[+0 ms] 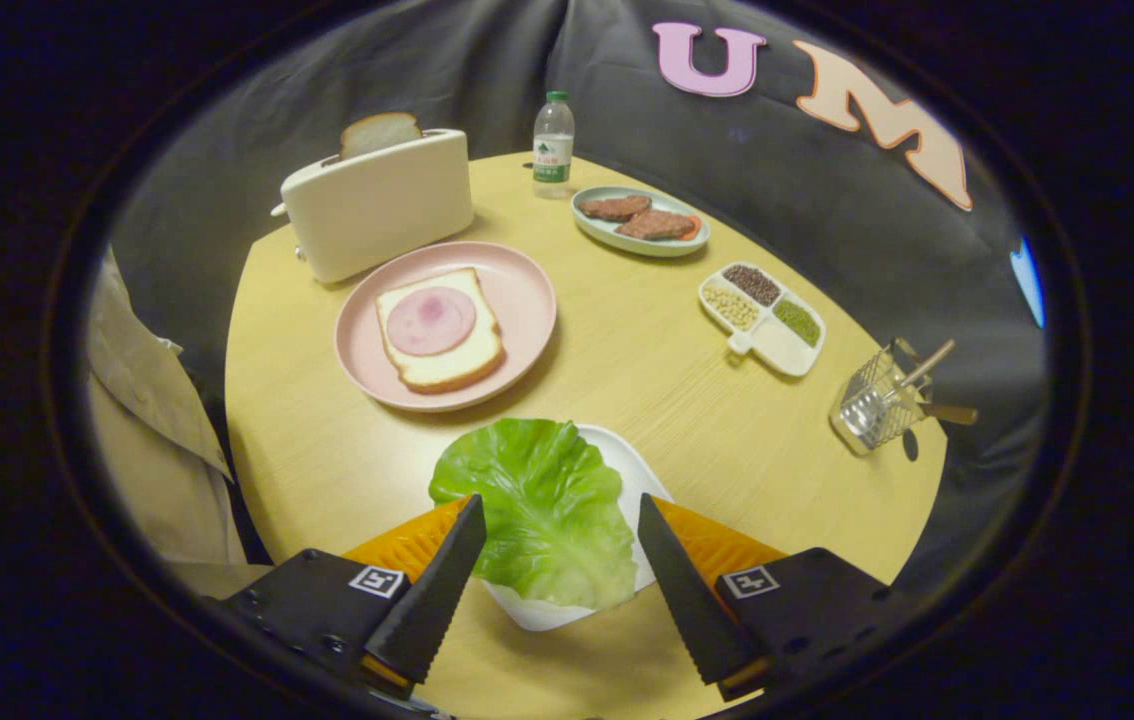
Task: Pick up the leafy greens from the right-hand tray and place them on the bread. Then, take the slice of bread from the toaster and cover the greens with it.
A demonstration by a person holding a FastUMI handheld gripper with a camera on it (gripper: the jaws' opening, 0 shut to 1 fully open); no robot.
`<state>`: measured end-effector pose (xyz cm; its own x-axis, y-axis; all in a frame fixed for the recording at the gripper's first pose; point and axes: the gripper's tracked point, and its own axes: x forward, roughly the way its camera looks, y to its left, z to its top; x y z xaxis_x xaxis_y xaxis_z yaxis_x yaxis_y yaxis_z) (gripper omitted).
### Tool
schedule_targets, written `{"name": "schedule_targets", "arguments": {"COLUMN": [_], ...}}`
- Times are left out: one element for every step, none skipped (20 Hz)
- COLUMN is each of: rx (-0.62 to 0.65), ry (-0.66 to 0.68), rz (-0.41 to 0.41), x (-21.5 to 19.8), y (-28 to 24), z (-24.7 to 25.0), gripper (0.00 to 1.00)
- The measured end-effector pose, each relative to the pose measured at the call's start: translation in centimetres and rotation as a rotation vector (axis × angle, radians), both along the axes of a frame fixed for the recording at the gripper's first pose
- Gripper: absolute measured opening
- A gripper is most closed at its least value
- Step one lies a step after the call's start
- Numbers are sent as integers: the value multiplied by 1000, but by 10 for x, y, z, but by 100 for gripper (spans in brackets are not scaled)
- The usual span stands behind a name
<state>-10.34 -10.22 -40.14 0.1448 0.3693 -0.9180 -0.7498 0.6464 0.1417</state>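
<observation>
Tongs (561,520): two black ridged fingers (432,590), spread wide apart, nothing clamped. They flank the lettuce leaf, one on either side; whether either tip touches the leaf cannot be told.

Lettuce leaf (539,505): green, crinkled, lying flat on a white tray (642,475) between the fingers, covering most of the tray and overhanging its near rim. An orange surface shows beside the tray on both sides, just behind the fingers.

Desk (657,390): round, pale yellow wood grain.

Pink plate (517,290): beyond the tray, toward the middle of the desk. On it lies a slice of bread (447,365) with a round pink slice of ham (430,320) on top. No greens on it yet.

Toaster (377,205): cream-coloured, behind the pink plate, just beside its far rim. A second slice of bread (379,133) stands upright in the slot, its top sticking out.

Water bottle (553,145): clear, green cap, upright at the far edge of the desk.

Oval dish (627,238): pale green, near the bottle, holding two brown patties (655,224).

Divided dish (787,345): white, compartments of dark, pale and green grains, one compartment bare.

Wire basket (872,405): at the desk's edge, wooden-handled utensils leaning out.

Beige sleeve (147,420): a person's, beside the desk, on the toaster's side.
</observation>
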Motion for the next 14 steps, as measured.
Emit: {"name": "schedule_targets", "arguments": {"rx": [-7, -13, -21, -33, -41, -53, -59, -63, -68, -75, -83, -73, -73, -73], "ry": [13, 34, 50, 65, 75, 83, 93, 104, 114, 123, 136, 146, 150, 152], "rz": [0, -3, -8, -12, -13, -15, -16, -20, -23, -24, -21, -31, -35, -38], "x": [-1, -6, -8, -10, -12, -12, -15, -16, -18, -19, -23, -25, -25, -25], "y": [-1, -4, -6, -9, -11, -13, -16, -16, -16, -17, -19, -16, -17, -17], "z": [-6, -11, -15, -19, -23, -27, -30, -32, -36, -38, -41, -40, -41, -40], "gripper": [99, 99, 98, 98, 98, 98, 98, 98, 98, 98, 98, 98, 97, 97]}}
